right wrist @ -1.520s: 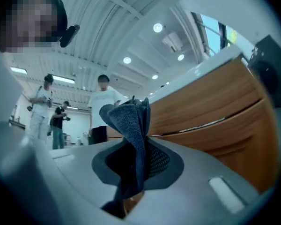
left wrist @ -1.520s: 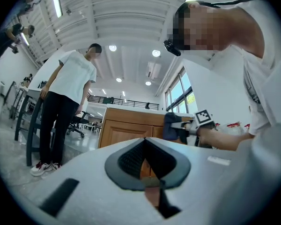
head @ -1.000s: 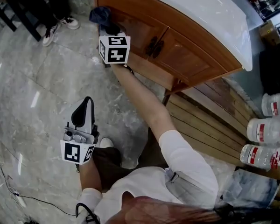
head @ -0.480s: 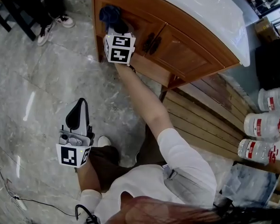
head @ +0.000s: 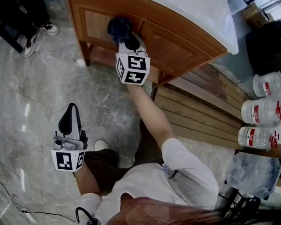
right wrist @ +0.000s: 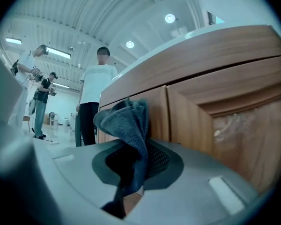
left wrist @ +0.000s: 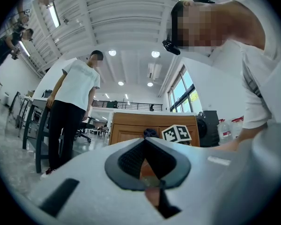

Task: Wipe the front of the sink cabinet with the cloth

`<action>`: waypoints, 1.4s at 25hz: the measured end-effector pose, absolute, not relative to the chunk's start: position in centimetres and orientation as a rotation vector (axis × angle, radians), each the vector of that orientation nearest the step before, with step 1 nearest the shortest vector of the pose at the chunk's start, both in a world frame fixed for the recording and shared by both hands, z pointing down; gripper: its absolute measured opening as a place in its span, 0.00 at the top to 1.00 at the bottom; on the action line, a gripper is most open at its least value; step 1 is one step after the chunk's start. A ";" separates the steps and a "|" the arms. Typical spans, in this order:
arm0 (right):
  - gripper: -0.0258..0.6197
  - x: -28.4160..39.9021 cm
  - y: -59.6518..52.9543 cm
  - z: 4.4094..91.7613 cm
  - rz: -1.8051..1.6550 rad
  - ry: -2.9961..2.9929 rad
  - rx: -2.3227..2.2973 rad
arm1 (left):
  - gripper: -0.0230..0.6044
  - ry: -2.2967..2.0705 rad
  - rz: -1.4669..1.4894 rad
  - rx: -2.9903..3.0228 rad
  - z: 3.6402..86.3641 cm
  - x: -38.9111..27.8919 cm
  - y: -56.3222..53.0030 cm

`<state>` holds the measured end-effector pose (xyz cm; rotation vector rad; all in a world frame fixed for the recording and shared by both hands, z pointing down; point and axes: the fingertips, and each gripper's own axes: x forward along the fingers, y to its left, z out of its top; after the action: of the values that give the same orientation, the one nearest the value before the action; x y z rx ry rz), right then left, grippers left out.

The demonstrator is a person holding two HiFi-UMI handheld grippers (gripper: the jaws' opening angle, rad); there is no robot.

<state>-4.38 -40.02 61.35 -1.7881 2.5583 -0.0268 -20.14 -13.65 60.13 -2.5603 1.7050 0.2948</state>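
**Firmly pressing a dark blue fabric cloth (head: 118, 26) on the brown wooden sink cabinet (head: 175, 50)**

The right gripper (head: 127, 37) is clamping the bunched cloth between jaws closed tight on it and is holding it against the cabinet's left door panel, just below the white countertop (head: 196, 8). The left gripper (head: 69, 121) is hovering well apart over the grey marbled floor (head: 33, 78), its jaws together and gripping nothing.

a dark blue cloth (head: 118, 26) against the warm brown wood of the white-topped sink cabinet (head: 175, 53); grey veined marble floor (head: 33, 83); black-and-white square markers on the pale grey right tool (head: 125, 35) and left tool (head: 70, 108); clear, red-labelled bottles (head: 264, 111).
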 end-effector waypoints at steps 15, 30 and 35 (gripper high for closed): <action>0.86 16.1 -33.1 60.6 0.019 2.319 -2.062 | 0.96 1.644 0.280 -2.620 60.9 -17.5 -14.7; 0.86 27.3 -27.1 62.1 -0.063 2.120 -2.228 | 0.96 1.650 0.239 -2.633 61.9 -16.5 -15.4; 0.86 18.8 -27.0 61.6 -0.005 2.335 -2.008 | 0.96 1.631 0.244 -2.644 61.9 -15.8 -15.9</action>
<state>18.75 -26.97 61.57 -2.0081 2.3348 -0.0047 -15.79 -15.87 61.95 -2.6444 1.6309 0.2445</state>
